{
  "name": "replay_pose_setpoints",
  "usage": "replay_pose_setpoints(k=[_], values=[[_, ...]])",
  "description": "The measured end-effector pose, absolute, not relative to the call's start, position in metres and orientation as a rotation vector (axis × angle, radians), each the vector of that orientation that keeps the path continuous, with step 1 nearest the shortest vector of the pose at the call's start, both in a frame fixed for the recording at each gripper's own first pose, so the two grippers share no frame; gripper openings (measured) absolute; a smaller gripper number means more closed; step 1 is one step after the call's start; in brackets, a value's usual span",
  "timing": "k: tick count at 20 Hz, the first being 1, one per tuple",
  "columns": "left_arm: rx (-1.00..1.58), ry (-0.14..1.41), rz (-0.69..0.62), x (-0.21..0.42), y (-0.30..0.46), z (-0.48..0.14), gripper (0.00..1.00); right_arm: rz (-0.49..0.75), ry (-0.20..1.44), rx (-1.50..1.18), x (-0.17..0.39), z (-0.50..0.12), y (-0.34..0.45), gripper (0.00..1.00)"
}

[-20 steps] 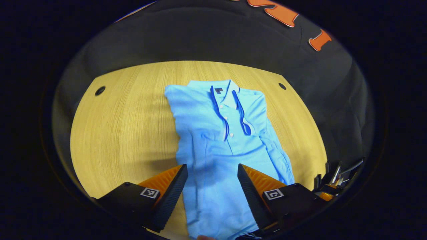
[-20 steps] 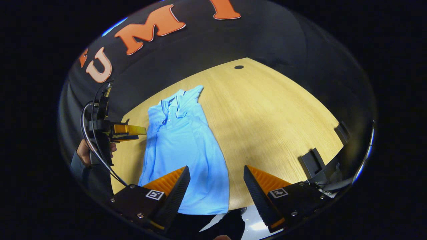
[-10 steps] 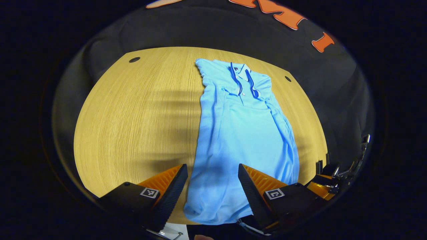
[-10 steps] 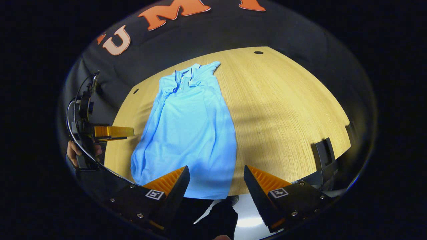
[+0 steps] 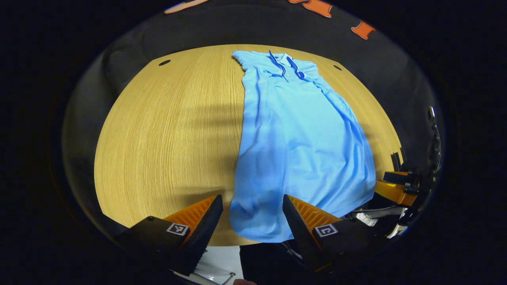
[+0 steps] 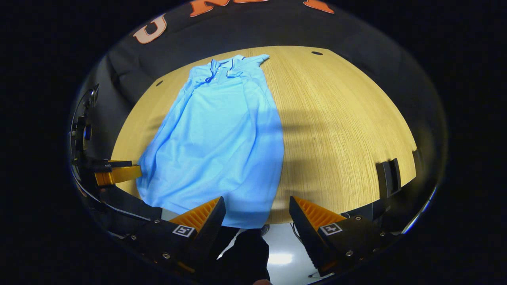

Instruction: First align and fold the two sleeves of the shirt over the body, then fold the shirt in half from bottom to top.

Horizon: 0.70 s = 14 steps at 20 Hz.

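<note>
A light blue polo shirt (image 5: 297, 134) lies flat on the wooden table (image 5: 166, 130), collar at the far edge, hem at the near edge, both sleeves folded in over the body. My left gripper (image 5: 252, 206) stands open just above the hem's left corner, touching nothing. In the right gripper view the shirt (image 6: 222, 134) runs from the far collar down to the near edge, and my right gripper (image 6: 256, 208) is open over the hem's right corner. The left gripper (image 6: 115, 174) shows at that view's left; the right gripper (image 5: 396, 190) shows at the left gripper view's right.
The table (image 6: 340, 130) has small round holes (image 5: 164, 62) near its far corners. A black clamp (image 6: 388, 178) sits on the near edge at the right. Pale floor (image 6: 281, 253) and a dark trouser leg (image 6: 245, 253) show below the table's near edge.
Both grippers have drawn back toward the near edge of the table, from over the shirt's body to its hem. Both stayed open. The shirt has not moved.
</note>
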State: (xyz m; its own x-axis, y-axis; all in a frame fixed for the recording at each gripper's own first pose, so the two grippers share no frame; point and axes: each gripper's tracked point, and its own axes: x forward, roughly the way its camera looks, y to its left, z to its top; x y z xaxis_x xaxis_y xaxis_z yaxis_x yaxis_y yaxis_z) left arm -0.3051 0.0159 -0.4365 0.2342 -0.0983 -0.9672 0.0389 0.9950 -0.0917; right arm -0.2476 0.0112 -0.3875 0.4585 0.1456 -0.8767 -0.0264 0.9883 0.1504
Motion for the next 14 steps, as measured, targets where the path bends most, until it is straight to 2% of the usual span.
replay_pose_setpoints(k=[6,7,8,11,12,13,14], values=[[0.031,1.362,-0.095,-0.327,0.016,-0.454,1.00,0.092,1.117,0.107,-0.249,-0.403,0.014,0.99],[0.039,1.360,-0.097,-0.326,0.016,-0.455,0.96,0.095,1.121,0.100,-0.250,-0.403,0.016,0.98],[0.043,1.363,-0.096,-0.325,0.014,-0.455,0.99,0.099,1.116,0.082,-0.248,-0.403,0.016,0.98],[0.033,1.363,-0.088,-0.323,0.009,-0.458,0.99,0.047,1.123,0.008,-0.248,-0.407,0.009,0.96],[0.034,1.365,-0.092,-0.322,0.005,-0.456,0.95,0.036,1.129,-0.015,-0.247,-0.407,0.007,0.88],[0.040,1.371,-0.099,-0.321,0.002,-0.457,0.85,0.036,1.124,-0.015,-0.241,-0.408,0.009,0.81],[0.048,1.382,-0.115,-0.320,-0.002,-0.457,0.81,0.033,1.129,-0.014,-0.239,-0.407,0.008,0.71]])
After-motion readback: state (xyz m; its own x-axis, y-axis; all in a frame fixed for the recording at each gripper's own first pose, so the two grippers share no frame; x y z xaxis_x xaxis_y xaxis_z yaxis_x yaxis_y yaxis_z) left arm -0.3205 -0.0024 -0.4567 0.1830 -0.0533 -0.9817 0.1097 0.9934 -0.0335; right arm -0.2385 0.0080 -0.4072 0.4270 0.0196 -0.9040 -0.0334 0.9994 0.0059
